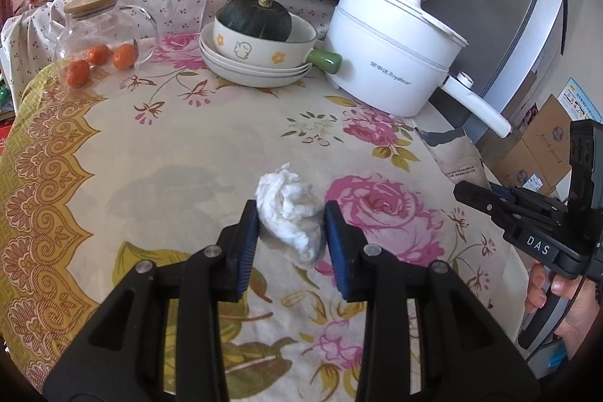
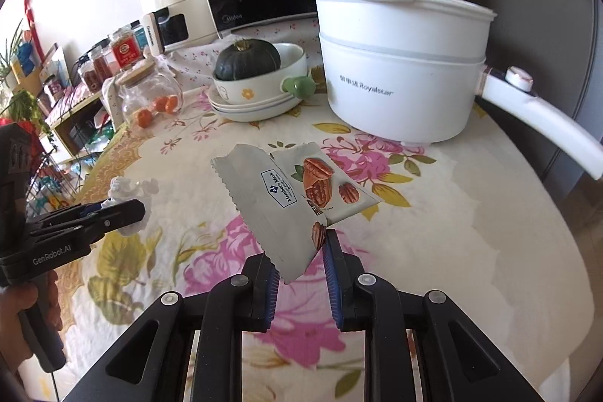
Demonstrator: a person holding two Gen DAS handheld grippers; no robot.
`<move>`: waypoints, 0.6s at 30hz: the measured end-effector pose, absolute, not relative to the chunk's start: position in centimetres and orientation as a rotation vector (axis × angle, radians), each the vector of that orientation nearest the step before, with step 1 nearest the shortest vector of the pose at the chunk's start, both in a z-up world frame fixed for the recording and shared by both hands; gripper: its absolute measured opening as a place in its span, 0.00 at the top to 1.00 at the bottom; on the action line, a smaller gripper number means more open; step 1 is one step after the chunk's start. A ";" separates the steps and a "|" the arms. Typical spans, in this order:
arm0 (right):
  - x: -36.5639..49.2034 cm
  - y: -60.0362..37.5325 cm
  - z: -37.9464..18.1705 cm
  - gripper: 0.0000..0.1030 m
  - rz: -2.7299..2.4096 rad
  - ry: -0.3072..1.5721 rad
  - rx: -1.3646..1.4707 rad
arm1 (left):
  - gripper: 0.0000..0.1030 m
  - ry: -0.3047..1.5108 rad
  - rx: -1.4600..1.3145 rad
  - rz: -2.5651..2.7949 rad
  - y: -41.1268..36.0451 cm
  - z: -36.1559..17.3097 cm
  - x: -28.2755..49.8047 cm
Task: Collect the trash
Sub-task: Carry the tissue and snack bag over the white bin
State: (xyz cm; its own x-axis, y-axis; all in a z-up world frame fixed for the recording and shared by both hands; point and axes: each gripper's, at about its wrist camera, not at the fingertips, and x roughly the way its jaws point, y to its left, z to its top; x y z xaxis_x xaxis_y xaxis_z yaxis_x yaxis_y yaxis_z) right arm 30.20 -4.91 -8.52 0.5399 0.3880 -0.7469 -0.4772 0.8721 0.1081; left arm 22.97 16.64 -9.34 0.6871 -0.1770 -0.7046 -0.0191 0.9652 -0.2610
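Your left gripper (image 1: pixel 291 225) has its blue pads (image 1: pixel 248 251) on either side of the crumpled white tissue (image 1: pixel 292 213), which lies on the flowered tablecloth (image 1: pixel 188 157); the pads touch its edges, but whether they squeeze it you cannot tell. Your right gripper (image 2: pixel 301 270) holds the pecan snack wrapper (image 2: pixel 286 202) by its lower corner, lifted above the cloth. Beyond those fingertips stands the white electric pot (image 2: pixel 399 70)
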 end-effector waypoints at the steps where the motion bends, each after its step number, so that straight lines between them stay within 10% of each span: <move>1: 29.7 -5.3 -8.1 0.78 0.515 0.854 -0.113 | 0.64 0.809 -0.252 -0.092 16.3 -9.0 22.5; 18: 20.8 -13.4 -2.9 0.78 0.462 0.794 -0.111 | 0.64 0.787 -0.204 -0.208 8.8 -5.4 15.0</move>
State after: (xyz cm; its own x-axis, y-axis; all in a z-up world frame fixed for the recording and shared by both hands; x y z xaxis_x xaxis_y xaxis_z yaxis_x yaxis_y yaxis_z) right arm 20.82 -13.39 -2.89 0.6071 0.3575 -0.7097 -0.4396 0.8951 0.0749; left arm 14.98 8.81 -5.43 0.6879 -0.2603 -0.6775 0.1092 0.9600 -0.2580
